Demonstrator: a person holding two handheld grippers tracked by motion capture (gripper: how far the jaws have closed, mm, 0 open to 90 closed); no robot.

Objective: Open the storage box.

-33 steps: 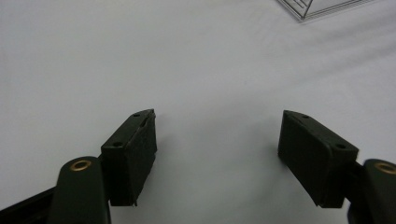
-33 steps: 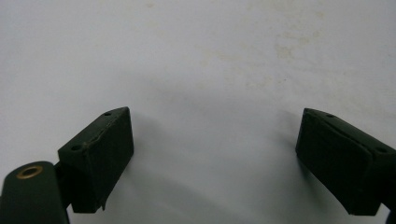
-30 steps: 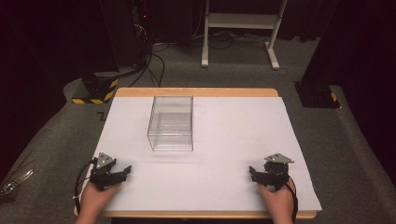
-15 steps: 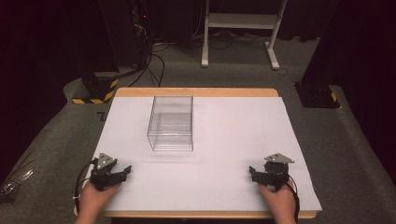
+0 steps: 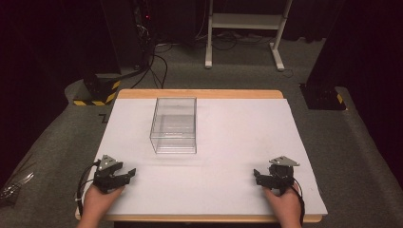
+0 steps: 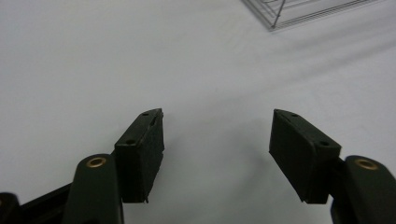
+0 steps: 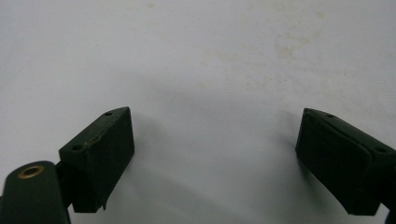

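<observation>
Left tongs point(image 5: 127, 174) closing slightly, nothing between, right tongs point(image 5: 259, 176) agape, clear box point(image 5: 174, 125) apart

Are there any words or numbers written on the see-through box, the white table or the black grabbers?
No text can be read anywhere.
Clear plastic box: no label or print.
White table top: bare, only faint stains in the right gripper view.
Left black two-jaw gripper and right black two-jaw gripper: no markings.
Grey floor mat left of the table: a dark mark, too small and cut off to read.
</observation>
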